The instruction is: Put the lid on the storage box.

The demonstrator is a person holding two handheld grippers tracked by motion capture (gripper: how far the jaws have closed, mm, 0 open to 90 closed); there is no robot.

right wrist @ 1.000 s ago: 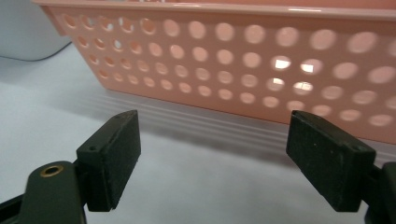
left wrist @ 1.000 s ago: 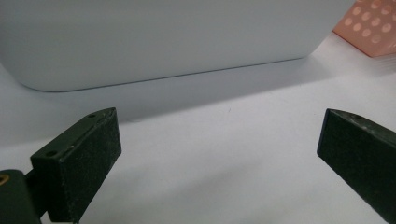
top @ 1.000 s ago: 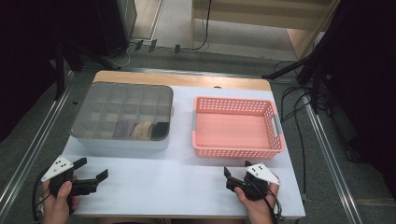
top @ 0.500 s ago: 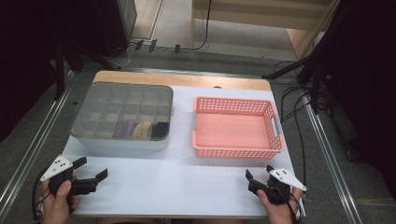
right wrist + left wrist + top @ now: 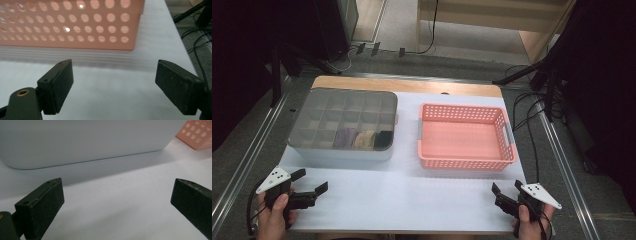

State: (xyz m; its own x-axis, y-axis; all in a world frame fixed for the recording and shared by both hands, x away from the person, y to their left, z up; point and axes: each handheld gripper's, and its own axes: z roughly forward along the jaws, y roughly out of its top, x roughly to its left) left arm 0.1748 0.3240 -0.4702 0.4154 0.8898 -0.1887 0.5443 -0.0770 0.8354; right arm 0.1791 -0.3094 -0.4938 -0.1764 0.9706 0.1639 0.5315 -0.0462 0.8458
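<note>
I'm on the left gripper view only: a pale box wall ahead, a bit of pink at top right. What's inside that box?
Observer: The divided box seems to be covered by a see-through lid. Three front-row compartments hold soft items, one purplish, one beige and one dark.
Operator: And the pink thing?
Observer: That is a pink basket. It sits to the right of the box, apart from it, with nothing in it.
Operator: Where's my right claw?
Observer: The right claw is open and holds nothing. It is low over the table near its front right corner, pointing at the basket's near wall.
</note>
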